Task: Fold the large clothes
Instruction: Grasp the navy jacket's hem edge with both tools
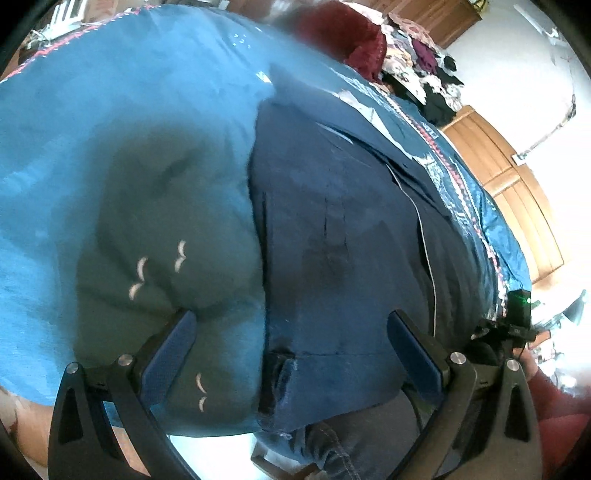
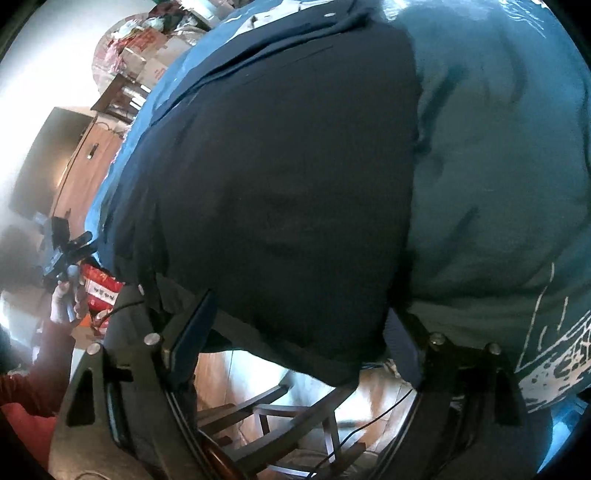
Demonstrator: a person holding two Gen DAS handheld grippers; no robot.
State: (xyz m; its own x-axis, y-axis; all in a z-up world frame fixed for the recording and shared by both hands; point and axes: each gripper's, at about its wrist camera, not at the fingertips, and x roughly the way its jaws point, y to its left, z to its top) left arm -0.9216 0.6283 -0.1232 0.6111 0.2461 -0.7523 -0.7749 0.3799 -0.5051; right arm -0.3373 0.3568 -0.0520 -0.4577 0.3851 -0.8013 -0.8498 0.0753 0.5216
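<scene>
My left tongs (image 1: 291,354) and right tongs (image 2: 299,332) both gape wide, gripping nothing — poised over the navy garment's (image 1: 332,236) near hem, spread flat on the blue bedspread (image 1: 110,110) for folding.

Navy garment (image 1: 332,229) on blue bedcover (image 1: 110,110) with pink-and-white patterned border (image 1: 458,184); dark-red clothing heap (image 1: 340,33).

black hand-held gripper (image 1: 291,325) frames, blue finger pads (image 1: 168,354), red sleeve (image 2: 22,398).
</scene>
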